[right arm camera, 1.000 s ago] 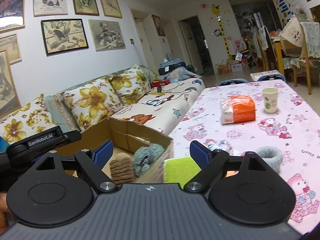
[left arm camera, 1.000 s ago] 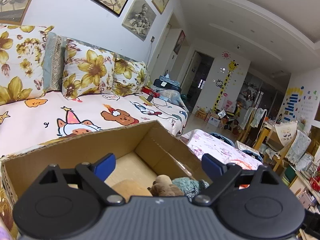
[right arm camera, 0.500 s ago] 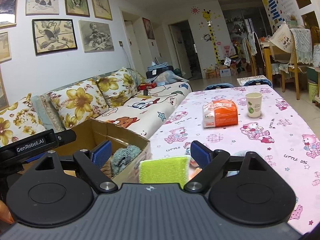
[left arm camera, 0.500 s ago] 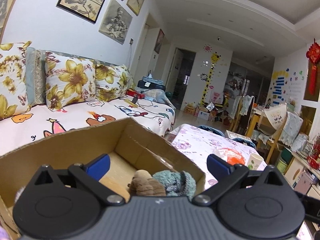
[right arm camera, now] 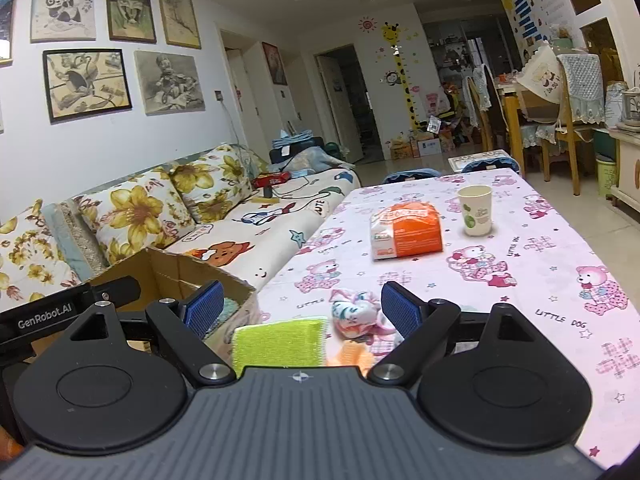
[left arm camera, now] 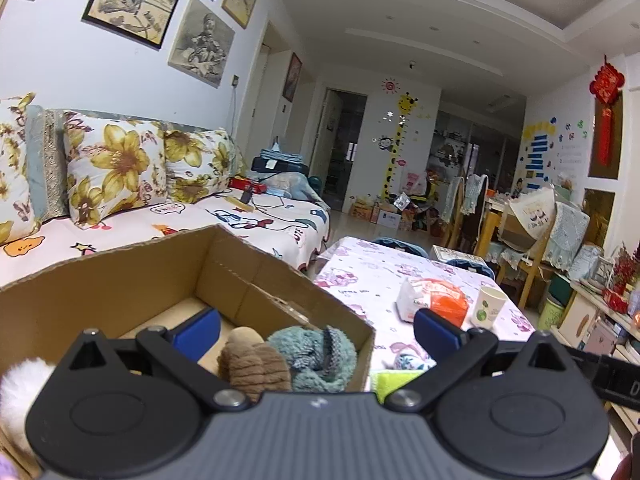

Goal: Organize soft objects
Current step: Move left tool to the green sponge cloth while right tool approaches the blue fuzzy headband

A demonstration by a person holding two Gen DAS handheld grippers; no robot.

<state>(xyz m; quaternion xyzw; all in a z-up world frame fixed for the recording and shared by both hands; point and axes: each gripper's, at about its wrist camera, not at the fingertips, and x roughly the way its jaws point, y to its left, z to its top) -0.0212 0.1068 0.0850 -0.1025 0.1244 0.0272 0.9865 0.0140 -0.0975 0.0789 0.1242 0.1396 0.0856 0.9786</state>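
Observation:
A cardboard box stands at the table's left edge by the sofa; its corner also shows in the right wrist view. In it lie a brown plush toy and a teal fuzzy toy. My left gripper is open and empty over the box. My right gripper is open and empty above a lime green cloth, with a pink and teal patterned cloth ball and an orange soft item between its fingers. The green cloth also shows in the left wrist view.
An orange and white packet and a paper cup stand farther along the pink-clothed table. A white fluffy thing is at the left wrist view's lower left. A sofa with floral cushions runs along the left.
Both grippers have swung to the right. The box has slid left in the right wrist view, and the patterned cloth ball and orange item have come between the right fingers. Both stay open.

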